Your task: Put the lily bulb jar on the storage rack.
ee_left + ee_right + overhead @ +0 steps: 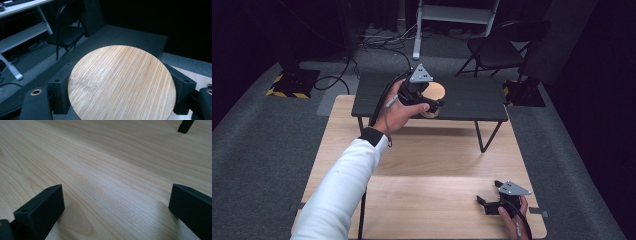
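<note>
A round bamboo disc (122, 82) sits between the jaws of my left gripper (121, 93), which is shut on its two edges. The high view has this gripper (432, 103) over the left middle of a low black table (472, 100), with the disc (436, 92) poking out past the hand. I cannot tell whether the disc touches the black top. My right gripper (488, 192) rests low at the near right of the light wooden table (437, 165). Its jaws stand wide apart around bare wood, so the right gripper (116, 205) is open.
The black table stands on thin legs on the far half of the wooden table. Behind it on the grey carpet are a black chair (494, 50), a white desk frame (452, 15) and loose cables (377, 42). The chair (67, 35) also appears beyond the disc.
</note>
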Demonstrator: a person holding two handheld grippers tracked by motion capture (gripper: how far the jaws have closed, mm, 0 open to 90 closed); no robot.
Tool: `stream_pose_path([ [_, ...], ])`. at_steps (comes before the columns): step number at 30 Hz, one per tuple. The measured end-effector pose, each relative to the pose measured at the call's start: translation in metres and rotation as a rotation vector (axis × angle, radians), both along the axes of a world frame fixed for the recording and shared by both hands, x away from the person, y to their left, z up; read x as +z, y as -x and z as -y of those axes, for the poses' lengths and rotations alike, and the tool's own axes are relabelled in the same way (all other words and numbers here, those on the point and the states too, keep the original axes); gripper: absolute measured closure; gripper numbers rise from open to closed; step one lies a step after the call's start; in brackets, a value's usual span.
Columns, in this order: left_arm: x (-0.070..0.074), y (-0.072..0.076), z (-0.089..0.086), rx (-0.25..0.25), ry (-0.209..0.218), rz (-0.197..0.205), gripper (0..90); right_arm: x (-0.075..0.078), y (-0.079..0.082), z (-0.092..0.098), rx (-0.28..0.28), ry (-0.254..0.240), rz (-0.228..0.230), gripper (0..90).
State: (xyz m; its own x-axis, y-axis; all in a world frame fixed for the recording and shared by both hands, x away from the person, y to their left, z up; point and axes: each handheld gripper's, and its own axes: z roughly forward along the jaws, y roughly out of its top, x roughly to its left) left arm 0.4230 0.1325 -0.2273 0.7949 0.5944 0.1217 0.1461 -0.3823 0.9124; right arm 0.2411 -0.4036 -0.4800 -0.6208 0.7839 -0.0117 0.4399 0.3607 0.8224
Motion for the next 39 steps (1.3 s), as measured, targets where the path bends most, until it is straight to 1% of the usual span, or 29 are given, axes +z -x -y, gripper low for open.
stream_pose_path([
  [1, -0.003, -0.002, 0.001, 0.005, 0.009, 0.011, 23.7, 0.000, 0.000, 0.000, 0.000, 0.000, -0.001, 0.0],
  [2, -0.005, -0.008, 0.001, 0.007, 0.022, 0.002, 23.7, 0.000, 0.000, 0.000, 0.004, -0.001, 0.000, 0.0],
  [5, -0.008, -0.011, 0.002, 0.014, 0.029, -0.002, 23.7, 0.000, 0.000, 0.001, 0.006, -0.001, -0.001, 0.0],
  [8, -0.011, -0.016, 0.003, 0.017, 0.026, -0.006, 23.7, 0.000, -0.001, 0.001, 0.010, -0.001, -0.002, 0.0],
  [9, -0.013, -0.018, 0.002, 0.017, 0.033, -0.011, 23.7, 0.000, -0.001, 0.001, 0.011, -0.001, -0.002, 0.0],
  [13, -0.018, -0.023, 0.003, 0.028, 0.038, -0.021, 23.6, 0.000, -0.001, 0.001, 0.014, 0.000, -0.001, 0.0],
  [14, -0.020, -0.025, 0.003, 0.030, 0.047, -0.028, 23.6, 0.000, -0.001, 0.001, 0.014, 0.000, -0.002, 0.0],
  [16, -0.023, -0.028, 0.003, 0.028, 0.048, -0.038, 23.6, 0.000, -0.001, 0.001, 0.013, -0.001, -0.002, 0.0],
  [21, -0.028, -0.033, 0.002, 0.020, 0.071, -0.043, 23.6, 0.000, -0.001, 0.001, 0.015, -0.001, -0.002, 0.0],
  [23, -0.029, -0.034, -0.001, 0.015, 0.084, -0.053, 23.3, 0.000, -0.001, 0.001, 0.015, -0.001, -0.002, 0.0],
  [24, -0.030, -0.033, -0.003, 0.020, 0.100, -0.054, 18.8, 0.000, -0.001, 0.001, 0.016, -0.001, -0.001, 0.0],
  [25, -0.029, -0.032, -0.005, 0.029, 0.130, -0.060, 11.0, 0.000, -0.001, 0.001, 0.016, -0.001, -0.001, 0.0],
  [26, -0.028, -0.030, -0.008, 0.032, 0.149, -0.065, 7.4, 0.000, -0.001, 0.001, 0.015, -0.001, -0.002, 0.0],
  [27, -0.026, -0.028, -0.011, 0.036, 0.156, -0.062, 6.8, 0.000, -0.001, 0.001, 0.015, -0.001, -0.002, 0.0],
  [30, -0.020, -0.015, -0.017, 0.053, 0.143, -0.033, 4.4, 0.000, -0.001, 0.001, 0.016, -0.001, -0.002, 0.0],
  [31, -0.020, -0.009, -0.020, 0.063, 0.146, -0.018, 4.0, 0.000, -0.001, 0.001, 0.016, -0.001, -0.002, 0.0],
  [33, -0.022, 0.002, -0.028, 0.075, 0.180, -0.008, 2.1, 0.000, -0.001, 0.001, 0.016, -0.001, -0.001, 0.0],
  [34, -0.022, 0.010, -0.032, 0.085, 0.186, -0.002, 0.4, 0.000, -0.001, 0.001, 0.015, -0.001, -0.002, 0.0],
  [36, -0.022, 0.019, -0.036, 0.084, 0.179, 0.005, 0.4, 0.000, -0.001, 0.001, 0.015, -0.001, -0.002, 0.0],
  [38, -0.020, 0.031, -0.038, 0.085, 0.141, 0.021, 0.5, 0.000, -0.001, 0.001, 0.015, -0.001, -0.002, 0.0],
  [39, -0.019, 0.035, -0.039, 0.079, 0.128, 0.014, 0.6, 0.000, -0.001, 0.001, 0.015, -0.002, -0.002, 0.0],
])
